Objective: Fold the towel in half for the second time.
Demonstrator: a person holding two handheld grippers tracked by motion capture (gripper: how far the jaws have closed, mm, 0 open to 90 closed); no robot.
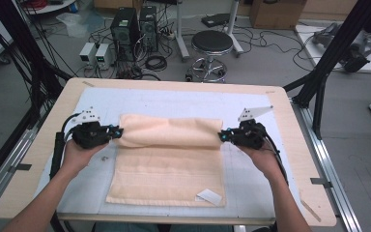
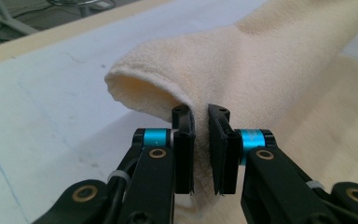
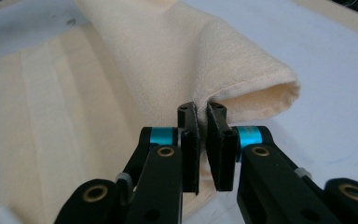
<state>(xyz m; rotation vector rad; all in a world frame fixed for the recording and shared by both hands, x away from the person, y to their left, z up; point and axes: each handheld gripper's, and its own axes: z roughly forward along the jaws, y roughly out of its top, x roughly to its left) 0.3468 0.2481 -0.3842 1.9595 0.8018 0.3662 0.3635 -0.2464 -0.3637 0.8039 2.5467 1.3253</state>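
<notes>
Closest to us in the left gripper view, our left gripper [image 2: 201, 149] has its two black jaws clenched on a pinch of the cream towel [image 2: 261, 70], with the cloth squeezed into the narrow gap between the pads and rising beyond them in a rounded, open fold. Our right gripper [image 3: 203, 149] does the same in its own view, its jaws clamped on the towel's edge [image 3: 182, 60] while the fold bulges out past them. From the high view we see our left gripper [image 1: 116, 131] at the towel's left side and our right gripper [image 1: 221, 136] at its right side, each grasping one end of the far edge. We hold that edge lifted and curled toward us, so it forms a soft roll across the towel's width [image 1: 169, 159], while the near part lies flat on the white mat [image 1: 251, 111]. A small white label [image 1: 208, 196] sits at the towel's near right corner. The mat covers most of the wooden table [image 1: 43, 145], and the towel lies roughly in the middle of it. Beyond the table, a round black stool [image 1: 212, 42] stands on the floor among cables.
</notes>
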